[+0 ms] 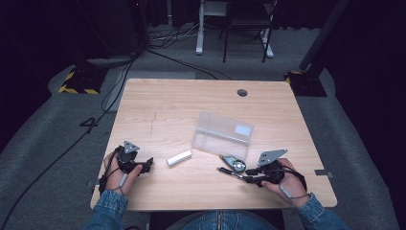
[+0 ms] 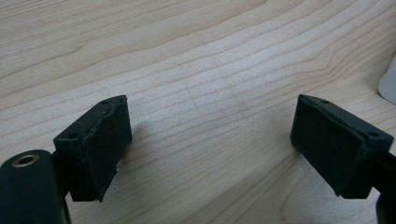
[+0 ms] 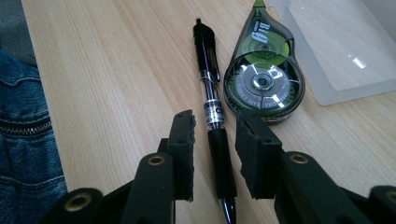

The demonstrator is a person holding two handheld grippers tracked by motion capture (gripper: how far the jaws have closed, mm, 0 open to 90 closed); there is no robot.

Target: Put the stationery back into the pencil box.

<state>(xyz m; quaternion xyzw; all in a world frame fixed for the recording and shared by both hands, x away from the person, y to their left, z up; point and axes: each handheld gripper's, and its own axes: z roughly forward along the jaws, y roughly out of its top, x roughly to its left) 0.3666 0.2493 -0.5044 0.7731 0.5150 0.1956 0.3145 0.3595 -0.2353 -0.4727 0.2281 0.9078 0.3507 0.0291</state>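
Pen (image 3: 214, 100) is bracketed by the right gripper (image 3: 215, 140), lying flat on the table (image 1: 167, 100) near its near-right edge, just beside a correction-tape dispenser (image 3: 264, 81). Jaws are parted, pads not yet pressing the barrel, so the grasp step is judged in hand; squeezing is called for next. Little room at right by the dispenser and clear case (image 1: 222, 132). Left gripper (image 2: 210, 140) is held open over bare wood, white tube (image 1: 179, 157) near.

We see a black pen (image 3: 212, 100) with a clear middle band, a correction tape dispenser (image 3: 264, 77) in smoky grey and green, a white tube (image 1: 179, 157), a frosted clear box (image 1: 222, 135), and a pale woodgrain table (image 1: 167, 105).
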